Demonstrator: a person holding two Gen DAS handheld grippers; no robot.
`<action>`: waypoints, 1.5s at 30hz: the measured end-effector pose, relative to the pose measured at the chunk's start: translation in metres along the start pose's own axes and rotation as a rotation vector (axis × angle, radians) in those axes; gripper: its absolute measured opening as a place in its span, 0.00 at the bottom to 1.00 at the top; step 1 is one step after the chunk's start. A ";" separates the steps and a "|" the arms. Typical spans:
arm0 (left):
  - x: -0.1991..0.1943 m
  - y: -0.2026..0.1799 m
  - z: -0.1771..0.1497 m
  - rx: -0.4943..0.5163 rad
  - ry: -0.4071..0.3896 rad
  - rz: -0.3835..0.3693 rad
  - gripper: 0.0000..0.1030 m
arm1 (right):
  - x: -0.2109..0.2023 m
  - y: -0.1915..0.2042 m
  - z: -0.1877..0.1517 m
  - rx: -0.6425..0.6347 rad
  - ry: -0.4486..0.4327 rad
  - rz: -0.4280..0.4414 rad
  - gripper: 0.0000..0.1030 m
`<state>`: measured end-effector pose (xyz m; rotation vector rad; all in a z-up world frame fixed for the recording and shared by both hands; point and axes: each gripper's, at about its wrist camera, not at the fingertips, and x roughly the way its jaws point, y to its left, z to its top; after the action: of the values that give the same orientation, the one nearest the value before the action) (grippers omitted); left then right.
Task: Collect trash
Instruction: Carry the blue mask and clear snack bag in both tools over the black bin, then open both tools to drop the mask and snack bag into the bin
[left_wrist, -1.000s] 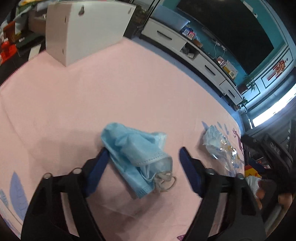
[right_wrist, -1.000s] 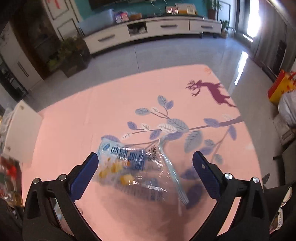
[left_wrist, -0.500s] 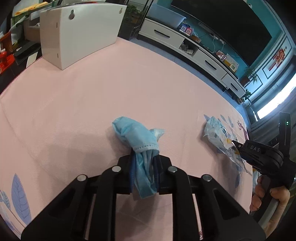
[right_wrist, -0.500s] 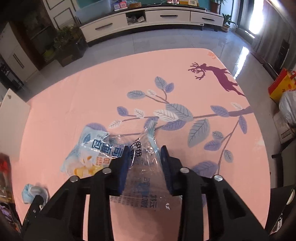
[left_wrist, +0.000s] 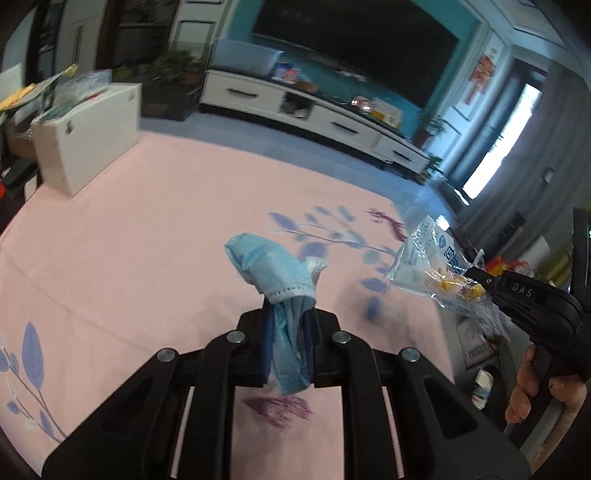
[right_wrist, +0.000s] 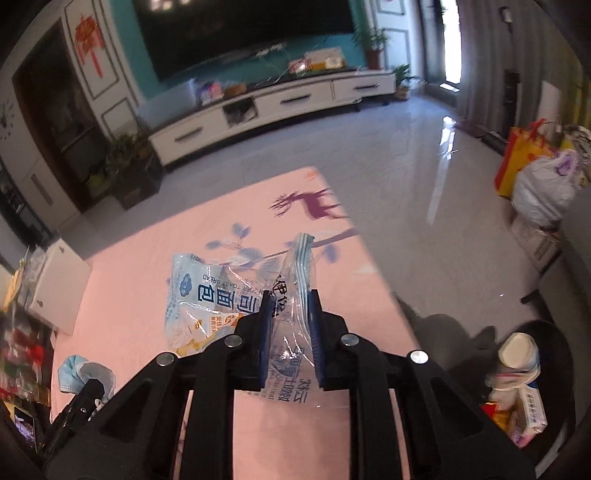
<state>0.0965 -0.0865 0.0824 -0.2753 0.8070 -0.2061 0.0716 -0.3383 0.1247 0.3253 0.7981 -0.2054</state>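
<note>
The left tool (left_wrist: 288, 332) is pinching a crumpled blue face mask (left_wrist: 273, 269), held clear above the pink tabletop (left_wrist: 147, 229). The right tool (right_wrist: 290, 332) is pinching a clear bread wrapper (right_wrist: 207, 295), which hangs forward of its tips, also off the surface.

Handling, as judged:
- Mask: light, soft, compressible; folded layers give a secure bite. Loose ear loops may snag.
- Wrapper: very light, thin, slick film; it can slide between the pads. Take hold across a bunched fold, not a single edge.

View differences:
- The left wrist view shows the right tool (left_wrist: 476, 275) from the side, the wrapper (left_wrist: 432, 266) trailing from it, and the hand (left_wrist: 535, 387) on its grip.
- The right wrist view shows the mask (right_wrist: 83, 374) low at left, and a pile of cartons and bags (right_wrist: 517, 391) beyond the tabletop edge at right, which may be the collection point; this cannot be confirmed
</note>
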 end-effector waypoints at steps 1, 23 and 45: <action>-0.008 -0.014 -0.004 0.024 -0.005 -0.022 0.14 | -0.016 -0.013 -0.002 0.016 -0.028 -0.017 0.19; -0.021 -0.263 -0.126 0.482 0.187 -0.405 0.16 | -0.119 -0.248 -0.110 0.445 -0.119 -0.218 0.20; 0.089 -0.306 -0.201 0.555 0.466 -0.468 0.48 | -0.073 -0.305 -0.131 0.592 0.074 -0.265 0.40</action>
<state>-0.0142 -0.4335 -0.0124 0.1229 1.0993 -0.9432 -0.1575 -0.5703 0.0290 0.7876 0.8428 -0.6872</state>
